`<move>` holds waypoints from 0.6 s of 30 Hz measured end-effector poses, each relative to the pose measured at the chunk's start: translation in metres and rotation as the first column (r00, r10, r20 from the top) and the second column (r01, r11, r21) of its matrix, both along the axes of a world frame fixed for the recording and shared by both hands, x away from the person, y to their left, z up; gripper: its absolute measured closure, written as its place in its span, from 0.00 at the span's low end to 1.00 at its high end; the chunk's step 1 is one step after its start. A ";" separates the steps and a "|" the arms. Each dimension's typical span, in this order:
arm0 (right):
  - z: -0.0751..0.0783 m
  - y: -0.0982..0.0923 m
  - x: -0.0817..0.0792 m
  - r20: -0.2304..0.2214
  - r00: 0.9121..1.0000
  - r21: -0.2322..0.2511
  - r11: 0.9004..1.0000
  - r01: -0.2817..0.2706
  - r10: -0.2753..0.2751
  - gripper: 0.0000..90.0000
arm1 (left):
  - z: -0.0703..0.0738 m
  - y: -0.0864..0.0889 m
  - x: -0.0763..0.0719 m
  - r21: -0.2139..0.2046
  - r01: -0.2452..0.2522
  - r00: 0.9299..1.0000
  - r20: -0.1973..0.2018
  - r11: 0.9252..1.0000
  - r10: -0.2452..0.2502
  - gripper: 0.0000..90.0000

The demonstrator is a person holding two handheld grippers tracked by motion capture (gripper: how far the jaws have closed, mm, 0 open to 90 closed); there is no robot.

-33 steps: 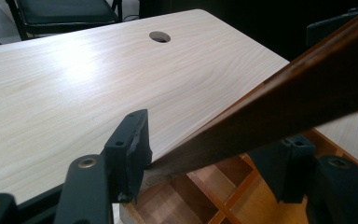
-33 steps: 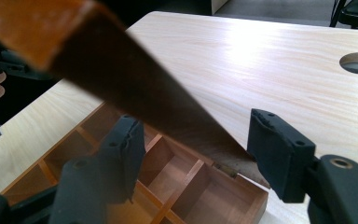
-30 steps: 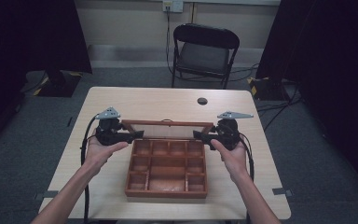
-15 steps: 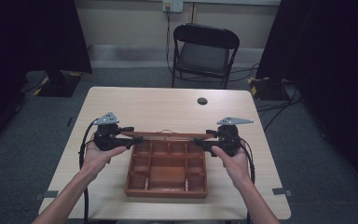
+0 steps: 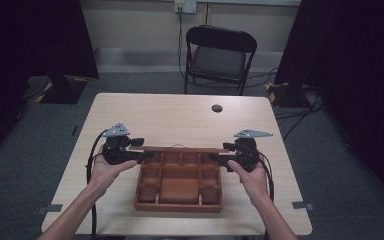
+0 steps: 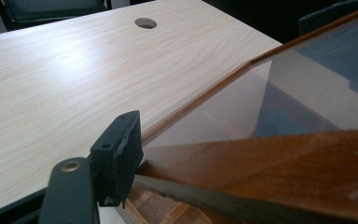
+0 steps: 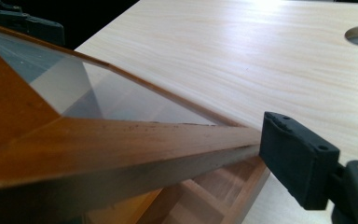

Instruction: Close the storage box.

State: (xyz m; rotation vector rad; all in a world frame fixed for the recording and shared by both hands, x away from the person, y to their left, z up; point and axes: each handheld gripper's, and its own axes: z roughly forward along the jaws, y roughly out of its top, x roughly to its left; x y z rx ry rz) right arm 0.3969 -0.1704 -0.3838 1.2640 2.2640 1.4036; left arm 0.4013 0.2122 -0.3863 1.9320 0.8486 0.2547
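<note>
A brown wooden box (image 5: 177, 206) with several compartments sits on the table's near half. Its glass-paned lid (image 5: 180, 149) shows as a thin wooden bar over the box's far rim. My left gripper (image 5: 142, 156) is at the lid's left end and my right gripper (image 5: 215, 159) at its right end. In the left gripper view one black pad (image 6: 116, 158) lies against the lid frame (image 6: 270, 163), which hides the other jaw. In the right gripper view a pad (image 7: 298, 158) touches the frame's (image 7: 121, 140) end above the compartments (image 7: 214, 186). Both pairs of jaws have just been opening, with the lid frame between them.
The light wooden table (image 5: 180, 120) has a round cable hole (image 5: 216, 108) at the far right. A black folding chair (image 5: 217, 55) stands beyond the far edge. Cables lie on the floor at the right (image 5: 290, 115).
Both grippers and the lid have come down and nearer to me; the lid's edge, earlier clear of the box, now lies at its far rim.
</note>
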 end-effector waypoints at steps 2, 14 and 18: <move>-0.001 -0.001 -0.001 -0.015 1.000 0.002 1.000 0.002 -0.002 0.29 | 0.000 0.000 -0.001 0.000 0.001 1.000 0.001 1.000 -0.001 0.35; -0.008 0.001 0.002 -0.057 0.998 -0.010 1.000 0.013 -0.013 0.32 | -0.004 0.008 -0.011 0.003 -0.019 1.000 0.021 1.000 0.019 0.37; -0.008 0.000 0.001 -0.050 0.999 -0.013 1.000 0.001 -0.001 0.32 | -0.005 0.007 -0.012 -0.006 -0.020 1.000 0.008 1.000 0.020 0.34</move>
